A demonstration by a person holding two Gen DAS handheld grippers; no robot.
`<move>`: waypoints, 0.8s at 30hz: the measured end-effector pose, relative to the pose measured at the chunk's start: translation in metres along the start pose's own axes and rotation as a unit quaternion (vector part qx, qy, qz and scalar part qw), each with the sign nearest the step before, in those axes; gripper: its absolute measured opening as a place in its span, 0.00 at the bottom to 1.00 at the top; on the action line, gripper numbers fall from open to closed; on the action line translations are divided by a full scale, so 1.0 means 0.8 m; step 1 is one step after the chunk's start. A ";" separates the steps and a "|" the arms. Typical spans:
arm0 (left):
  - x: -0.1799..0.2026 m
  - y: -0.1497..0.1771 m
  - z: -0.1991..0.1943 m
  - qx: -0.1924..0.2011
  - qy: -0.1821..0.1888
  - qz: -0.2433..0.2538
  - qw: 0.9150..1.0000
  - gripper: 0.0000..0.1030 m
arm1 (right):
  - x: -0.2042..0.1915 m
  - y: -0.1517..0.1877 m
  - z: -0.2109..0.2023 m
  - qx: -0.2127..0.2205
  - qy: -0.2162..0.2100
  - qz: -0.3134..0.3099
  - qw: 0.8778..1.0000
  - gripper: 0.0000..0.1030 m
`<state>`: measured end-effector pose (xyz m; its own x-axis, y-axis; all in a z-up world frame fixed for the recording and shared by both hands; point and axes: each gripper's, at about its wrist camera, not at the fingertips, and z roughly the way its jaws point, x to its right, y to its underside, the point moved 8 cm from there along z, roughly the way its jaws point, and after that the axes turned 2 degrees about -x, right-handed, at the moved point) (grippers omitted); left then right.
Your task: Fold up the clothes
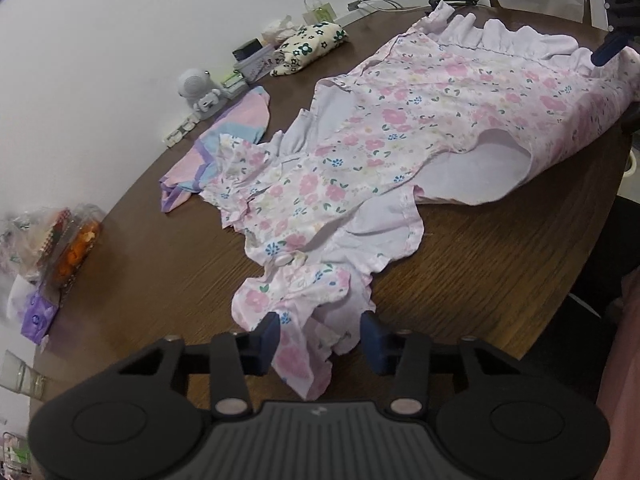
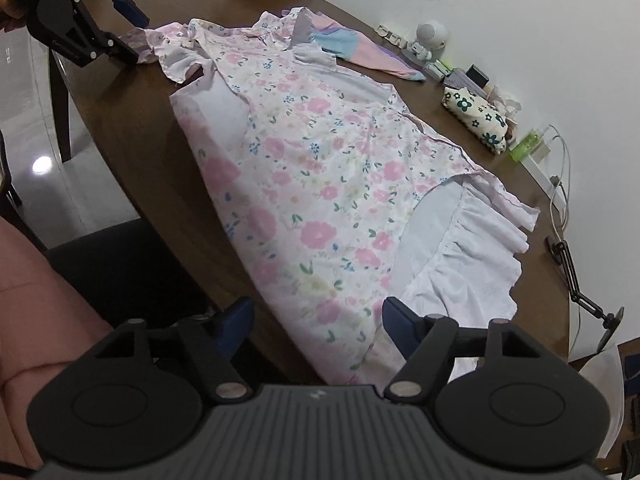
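Left wrist – tongs [image 1: 320, 330] part-open astride dress [image 1: 400, 128]

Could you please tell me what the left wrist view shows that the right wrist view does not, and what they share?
Only the left wrist view shows the purple packet and the dress button. Only the right wrist view shows the floor and the chair leg. Both show the floral dress, the wooden table, the pastel garment and the white toy.

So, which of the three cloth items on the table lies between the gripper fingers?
The pink floral dress; its ends lie between both grippers' fingers. The pink-and-blue garment and the cream flowered bundle lie apart near the wall.
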<state>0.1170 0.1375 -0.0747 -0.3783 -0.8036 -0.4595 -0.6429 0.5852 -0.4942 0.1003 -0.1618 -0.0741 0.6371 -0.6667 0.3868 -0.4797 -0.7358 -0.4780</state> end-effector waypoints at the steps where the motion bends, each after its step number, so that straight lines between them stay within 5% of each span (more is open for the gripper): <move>1: 0.001 -0.001 0.001 0.000 0.002 0.001 1.000 0.34 | 0.002 0.000 0.001 -0.002 -0.002 -0.001 1.000 0.62; 4: 0.002 0.000 0.005 -0.004 0.014 -0.003 1.000 0.12 | 0.003 -0.001 0.003 -0.007 -0.009 -0.009 1.000 0.42; 7: 0.001 -0.001 0.007 -0.006 0.009 -0.002 1.000 0.06 | 0.002 0.000 0.007 -0.018 -0.011 -0.026 0.999 0.20; 11: 0.000 -0.005 -0.001 0.001 0.002 0.003 1.000 0.01 | 0.000 -0.006 0.004 -0.017 -0.012 -0.052 0.998 0.06; 18: -0.013 -0.031 -0.021 0.016 -0.027 0.050 0.998 0.00 | 0.011 -0.027 -0.011 -0.011 -0.001 -0.128 0.992 0.01; 24: -0.060 -0.092 -0.015 0.035 -0.079 0.063 0.994 0.00 | 0.068 -0.085 -0.008 0.000 0.017 -0.194 0.981 0.01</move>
<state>0.1744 0.1313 -0.0073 -0.3399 -0.6991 -0.6291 -0.5469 0.6911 -0.4725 0.1640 -0.1489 -0.0153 0.7505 -0.3406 0.5663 -0.2051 -0.9347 -0.2904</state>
